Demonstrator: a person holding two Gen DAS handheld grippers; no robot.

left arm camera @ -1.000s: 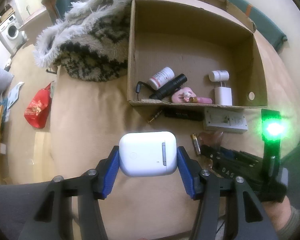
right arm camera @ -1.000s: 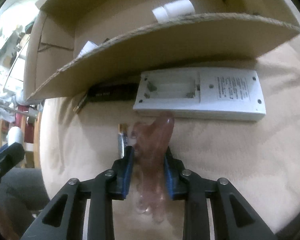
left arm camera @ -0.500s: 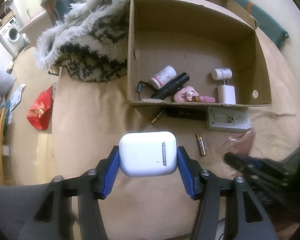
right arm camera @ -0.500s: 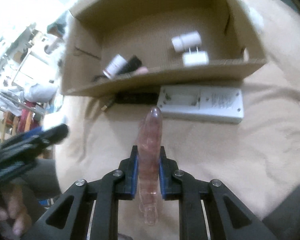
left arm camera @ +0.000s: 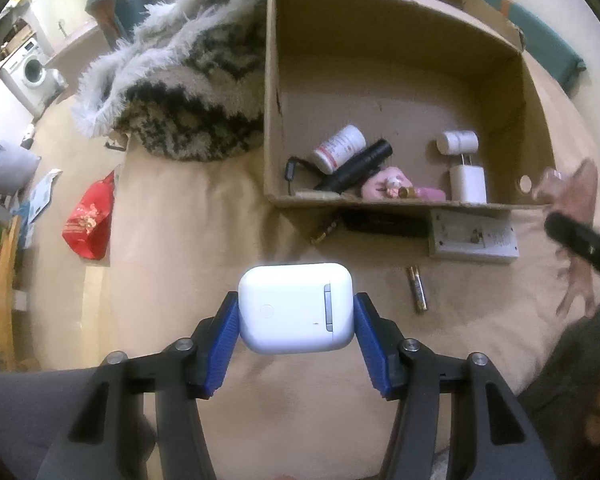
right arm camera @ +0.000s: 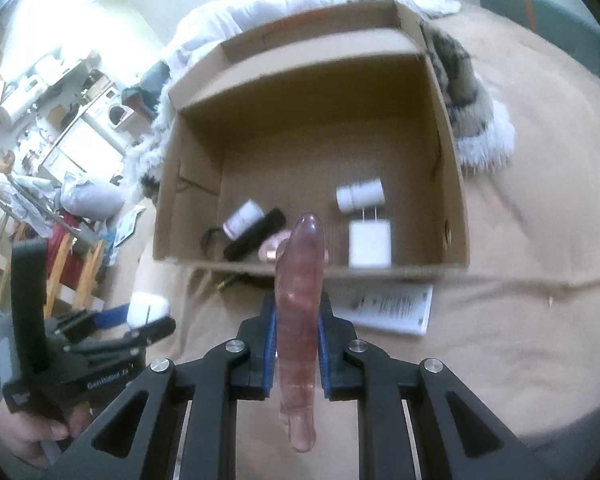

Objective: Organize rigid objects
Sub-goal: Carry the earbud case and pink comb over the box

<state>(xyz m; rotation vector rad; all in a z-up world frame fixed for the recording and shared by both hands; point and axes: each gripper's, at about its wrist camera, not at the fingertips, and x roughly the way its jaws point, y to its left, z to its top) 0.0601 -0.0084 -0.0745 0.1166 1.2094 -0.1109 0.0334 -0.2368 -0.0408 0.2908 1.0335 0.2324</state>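
Note:
My left gripper (left arm camera: 296,334) is shut on a white earbuds case (left arm camera: 296,307) and holds it above the beige sheet, short of the cardboard box (left arm camera: 396,200). My right gripper (right arm camera: 298,342) is shut on a translucent pink hair clip (right arm camera: 298,292), held high in front of the box's near wall (right arm camera: 312,267). The clip also shows blurred at the right edge of the left wrist view (left arm camera: 576,216). Inside the box lie a white bottle (left arm camera: 339,148), a black flashlight (left arm camera: 358,164), a pink toy (left arm camera: 384,188), a white charger (left arm camera: 467,183) and a small white bottle (left arm camera: 458,142).
On the sheet before the box lie a white remote, battery bay up (left arm camera: 474,236), a black stick (left arm camera: 384,224), a battery (left arm camera: 418,288) and a gold plug (left arm camera: 324,232). A furry blanket (left arm camera: 188,92) lies left of the box. A red bag (left arm camera: 88,220) is on the floor.
My right gripper has lifted the pink clip off the sheet and risen up and back, so the box's inside now shows from above. My left gripper has stayed shut on the case.

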